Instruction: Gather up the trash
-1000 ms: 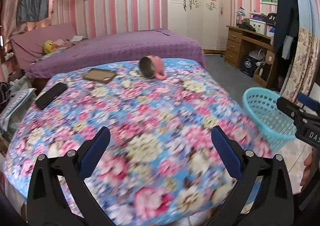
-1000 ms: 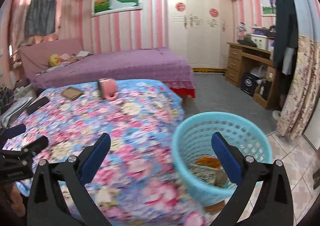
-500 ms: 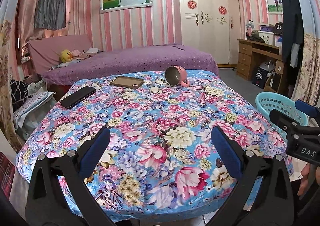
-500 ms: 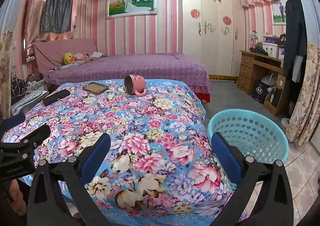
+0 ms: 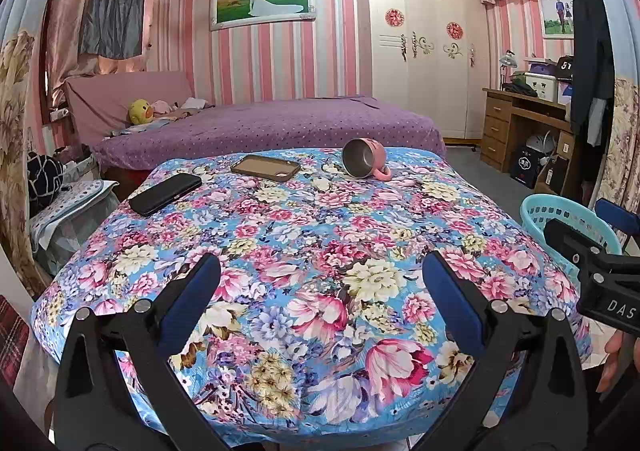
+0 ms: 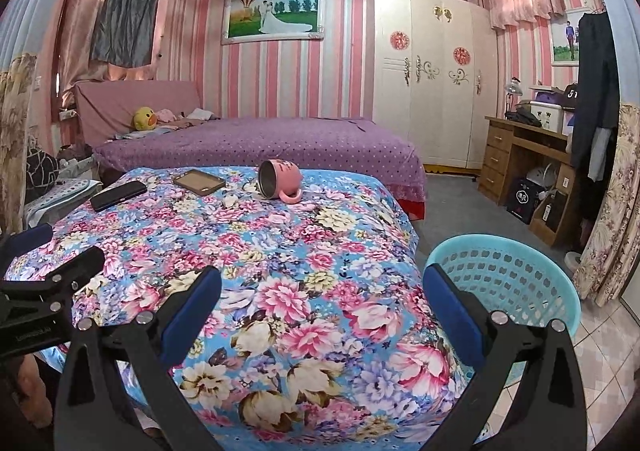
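- I am holding both tongs, left [image 5: 320, 283] and right [image 6: 322, 293], wide open and empty over the flowered surface [image 5: 320, 251].
- No trash is showing; the basket [image 6: 508, 279] is standing beside the surface.
- I am judging the tipped mug [image 6: 279, 179] rigid, best gripped by its rim.

Walls [image 6: 288, 67] carry pink and white stripes. A purple bed [image 6: 272, 143] stands against the back wall, a white wardrobe [image 6: 432, 91] beside it, a wooden desk [image 6: 520, 155] at right. Floor [image 6: 452, 207] grey, tiled nearer.
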Available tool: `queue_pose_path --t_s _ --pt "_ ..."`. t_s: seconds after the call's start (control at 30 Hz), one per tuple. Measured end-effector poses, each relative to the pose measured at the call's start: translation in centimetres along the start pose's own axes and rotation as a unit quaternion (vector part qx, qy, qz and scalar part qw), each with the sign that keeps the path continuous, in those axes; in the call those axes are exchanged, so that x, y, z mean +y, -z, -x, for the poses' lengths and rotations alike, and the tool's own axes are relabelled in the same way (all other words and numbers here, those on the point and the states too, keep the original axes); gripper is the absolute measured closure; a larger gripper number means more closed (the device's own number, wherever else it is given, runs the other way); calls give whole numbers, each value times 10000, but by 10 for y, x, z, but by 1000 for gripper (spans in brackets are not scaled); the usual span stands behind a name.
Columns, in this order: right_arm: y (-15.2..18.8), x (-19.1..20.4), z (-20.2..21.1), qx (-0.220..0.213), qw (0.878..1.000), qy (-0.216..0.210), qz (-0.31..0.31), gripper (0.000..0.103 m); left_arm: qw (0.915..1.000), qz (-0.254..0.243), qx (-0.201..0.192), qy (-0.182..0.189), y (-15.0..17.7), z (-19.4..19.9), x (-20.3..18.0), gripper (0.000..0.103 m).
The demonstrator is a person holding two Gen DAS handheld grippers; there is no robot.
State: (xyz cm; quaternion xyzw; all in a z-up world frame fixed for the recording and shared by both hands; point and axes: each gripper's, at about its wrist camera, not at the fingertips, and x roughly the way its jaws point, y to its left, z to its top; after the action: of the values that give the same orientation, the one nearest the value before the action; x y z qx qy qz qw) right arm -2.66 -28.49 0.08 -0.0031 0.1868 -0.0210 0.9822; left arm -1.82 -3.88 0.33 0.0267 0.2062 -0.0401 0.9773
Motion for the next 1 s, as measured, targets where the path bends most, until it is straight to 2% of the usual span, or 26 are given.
queue_pose_path --t_s 1.0 --pt "-1 4 -4 -60 10000 -13 29 5 10000 19 -20 -71 0 -2 3 5"
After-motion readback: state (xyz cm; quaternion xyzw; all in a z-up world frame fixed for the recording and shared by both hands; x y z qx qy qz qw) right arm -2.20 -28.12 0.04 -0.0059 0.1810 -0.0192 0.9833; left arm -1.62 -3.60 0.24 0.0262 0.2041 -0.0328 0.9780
